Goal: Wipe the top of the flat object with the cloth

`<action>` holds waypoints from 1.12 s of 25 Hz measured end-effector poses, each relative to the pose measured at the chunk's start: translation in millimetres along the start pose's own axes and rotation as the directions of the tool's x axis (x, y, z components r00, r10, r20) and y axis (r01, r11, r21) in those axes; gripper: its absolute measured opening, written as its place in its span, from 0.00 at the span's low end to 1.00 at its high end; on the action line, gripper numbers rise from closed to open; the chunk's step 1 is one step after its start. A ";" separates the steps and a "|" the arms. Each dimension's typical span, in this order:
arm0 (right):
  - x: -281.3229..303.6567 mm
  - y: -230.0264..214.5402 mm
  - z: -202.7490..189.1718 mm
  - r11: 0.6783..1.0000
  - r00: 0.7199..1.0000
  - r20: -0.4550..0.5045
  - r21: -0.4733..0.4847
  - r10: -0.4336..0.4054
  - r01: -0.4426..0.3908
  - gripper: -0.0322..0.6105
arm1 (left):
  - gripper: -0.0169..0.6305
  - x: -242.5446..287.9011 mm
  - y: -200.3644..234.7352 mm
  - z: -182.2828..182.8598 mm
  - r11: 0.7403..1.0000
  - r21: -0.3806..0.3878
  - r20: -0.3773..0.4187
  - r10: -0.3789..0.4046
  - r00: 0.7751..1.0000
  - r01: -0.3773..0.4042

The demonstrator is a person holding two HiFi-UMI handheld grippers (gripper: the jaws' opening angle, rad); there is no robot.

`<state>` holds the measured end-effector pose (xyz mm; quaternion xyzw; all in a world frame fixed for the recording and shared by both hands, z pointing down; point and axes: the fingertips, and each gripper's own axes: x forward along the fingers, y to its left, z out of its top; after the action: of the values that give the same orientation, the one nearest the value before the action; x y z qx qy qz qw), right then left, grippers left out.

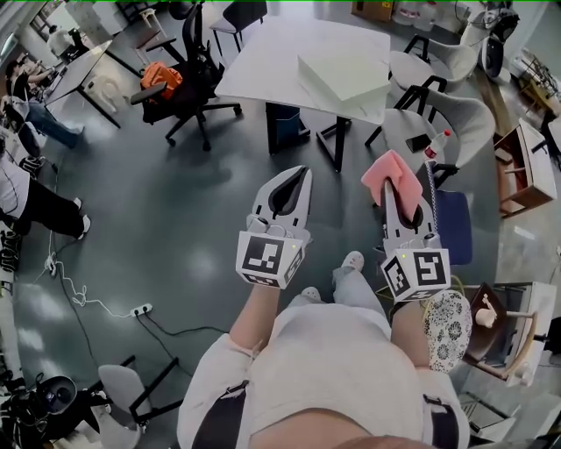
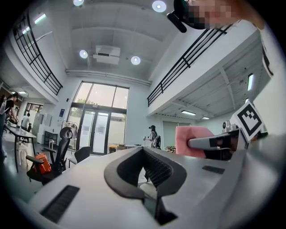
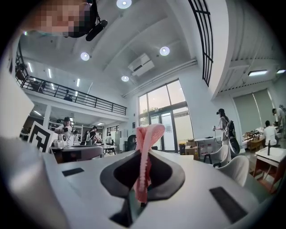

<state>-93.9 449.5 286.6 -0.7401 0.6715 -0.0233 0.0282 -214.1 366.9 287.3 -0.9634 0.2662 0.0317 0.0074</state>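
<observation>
Light: we see bright daylight through glass doors (image 2: 96, 120) at 9 o'clock, ceiling lamps (image 2: 159, 6) at 12 | Glare: sheen on floor (image 1: 197, 263) | Optics: fisheye bending, black corners (gripper views)

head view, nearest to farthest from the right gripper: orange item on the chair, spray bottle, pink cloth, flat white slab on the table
1. pink cloth, clamped in the right gripper itself.
2. spray bottle, just ahead, to the right.
3. flat white slab, on the table ahead.
4. orange item, on the chair, far left.
</observation>
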 end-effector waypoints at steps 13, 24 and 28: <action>115.5 -75.6 5.1 0.998 0.998 0.007 0.016 0.063 -0.063 0.09 | 0.05 114.4 49.1 -7.0 0.997 0.005 -0.002 0.081 0.997 -0.081; 216.2 -162.3 19.1 0.987 0.988 0.015 0.031 0.155 -0.156 0.09 | 0.05 231.3 74.1 -5.8 0.985 0.017 0.001 0.173 0.985 -0.173; 236.6 -187.5 15.3 0.984 0.984 0.009 0.027 0.177 -0.177 0.09 | 0.05 264.3 72.6 -9.0 0.982 0.030 -0.002 0.186 0.982 -0.186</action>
<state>116.3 232.4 284.3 -0.6770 0.7342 -0.0274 0.0425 -24.6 168.9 279.4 -0.9341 0.3557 0.0261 0.0182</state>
